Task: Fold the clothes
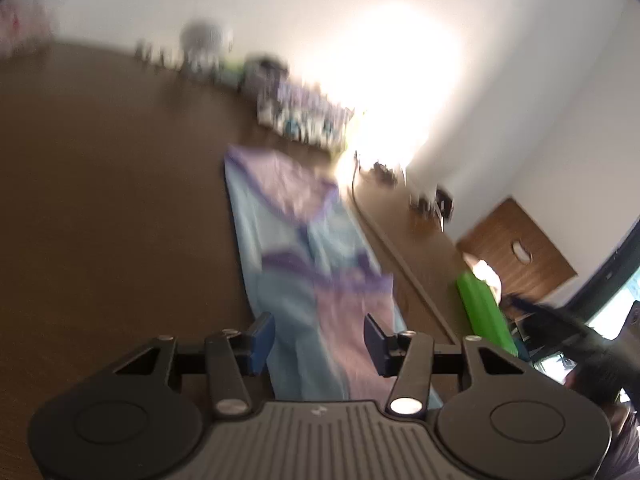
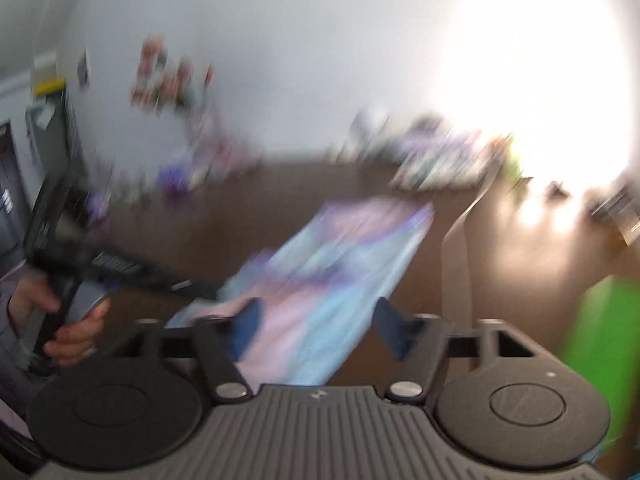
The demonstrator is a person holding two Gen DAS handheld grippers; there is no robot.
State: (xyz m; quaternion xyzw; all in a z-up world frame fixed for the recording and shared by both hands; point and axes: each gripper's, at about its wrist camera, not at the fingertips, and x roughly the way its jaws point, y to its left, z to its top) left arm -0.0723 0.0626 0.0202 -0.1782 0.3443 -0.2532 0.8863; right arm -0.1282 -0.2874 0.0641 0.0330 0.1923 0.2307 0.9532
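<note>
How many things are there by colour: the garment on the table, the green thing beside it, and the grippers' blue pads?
Light blue and purple: 1, the folded garment
Green: 1, the green object, identity unclear
Blue: 4 pads, two per gripper
Total: 6

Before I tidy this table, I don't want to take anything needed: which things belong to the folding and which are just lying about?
For the folding:
- blue and purple garment
- left hand-held gripper, open
- right hand-held gripper, open

Lying about:
- green box
- blurred clutter by the wall
</note>
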